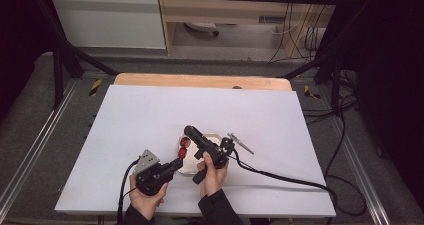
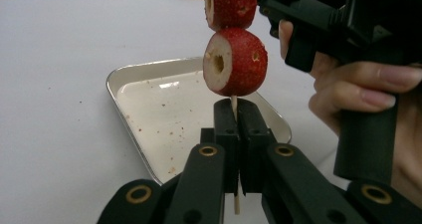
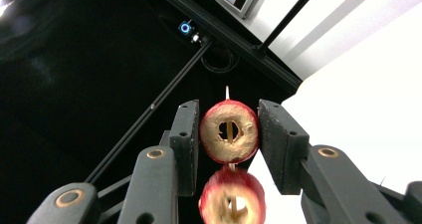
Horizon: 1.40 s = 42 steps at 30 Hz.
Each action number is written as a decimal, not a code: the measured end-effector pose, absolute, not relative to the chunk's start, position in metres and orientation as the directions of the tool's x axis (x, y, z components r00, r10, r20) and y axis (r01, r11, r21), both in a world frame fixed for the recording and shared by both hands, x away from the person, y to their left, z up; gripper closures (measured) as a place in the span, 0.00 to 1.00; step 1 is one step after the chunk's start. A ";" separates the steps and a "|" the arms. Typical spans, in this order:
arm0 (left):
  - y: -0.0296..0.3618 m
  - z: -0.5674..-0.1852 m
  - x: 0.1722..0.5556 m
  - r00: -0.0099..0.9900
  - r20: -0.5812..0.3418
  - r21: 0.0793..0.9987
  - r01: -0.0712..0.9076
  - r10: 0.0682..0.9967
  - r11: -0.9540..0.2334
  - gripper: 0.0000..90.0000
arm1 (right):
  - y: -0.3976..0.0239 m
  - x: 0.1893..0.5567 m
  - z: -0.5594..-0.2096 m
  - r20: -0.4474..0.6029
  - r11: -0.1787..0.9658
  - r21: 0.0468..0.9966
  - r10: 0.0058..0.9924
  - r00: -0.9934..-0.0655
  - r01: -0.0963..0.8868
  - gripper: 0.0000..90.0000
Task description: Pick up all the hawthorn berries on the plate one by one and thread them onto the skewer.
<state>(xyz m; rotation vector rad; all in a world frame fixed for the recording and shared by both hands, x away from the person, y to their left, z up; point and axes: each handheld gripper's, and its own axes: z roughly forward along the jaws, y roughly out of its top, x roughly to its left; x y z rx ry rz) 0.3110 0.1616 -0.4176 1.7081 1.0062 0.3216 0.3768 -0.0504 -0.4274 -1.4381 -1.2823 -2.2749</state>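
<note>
Over tray [image 2: 130, 77], left tongs [image 2: 238, 115] gripping skewer [image 2: 233, 103]

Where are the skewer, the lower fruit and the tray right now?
skewer [image 2: 233, 102], left gripper view, bare stick above the jaws.
lower fruit [image 2: 238, 60], left gripper view, its red side.
tray [image 2: 149, 69], left gripper view, far rim.
</note>
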 end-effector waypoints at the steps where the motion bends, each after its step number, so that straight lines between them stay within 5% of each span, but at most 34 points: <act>1: 0.162 -0.418 0.311 0.608 -0.258 0.884 0.462 0.751 -0.070 0.98 | -0.049 0.375 -0.429 0.799 -0.618 0.577 0.291 -0.526 0.534 0.69; 7: 0.165 -0.420 0.314 0.615 -0.254 0.886 0.458 0.746 -0.075 0.98 | -0.051 0.375 -0.425 0.770 -0.581 0.622 0.333 -0.544 0.525 0.68; 16: 0.174 -0.422 0.320 0.617 -0.222 0.883 0.456 0.755 -0.113 0.98 | -0.072 0.379 -0.408 0.637 -0.401 0.771 0.512 -0.576 0.495 0.34; 24: 0.178 -0.423 0.322 0.631 -0.209 0.881 0.453 0.747 -0.136 0.98 | -0.098 0.387 -0.407 0.429 -0.090 0.861 0.657 -0.620 0.500 0.11; 34: 0.182 -0.422 0.324 0.645 -0.191 0.877 0.451 0.740 -0.167 0.98 | -0.131 0.387 -0.421 0.218 0.239 0.828 0.697 -0.683 0.508 0.02; 42: 0.183 -0.419 0.324 0.656 -0.169 0.872 0.447 0.736 -0.198 0.98 | -0.159 0.382 -0.435 0.175 0.304 0.794 0.715 -0.677 0.526 0.01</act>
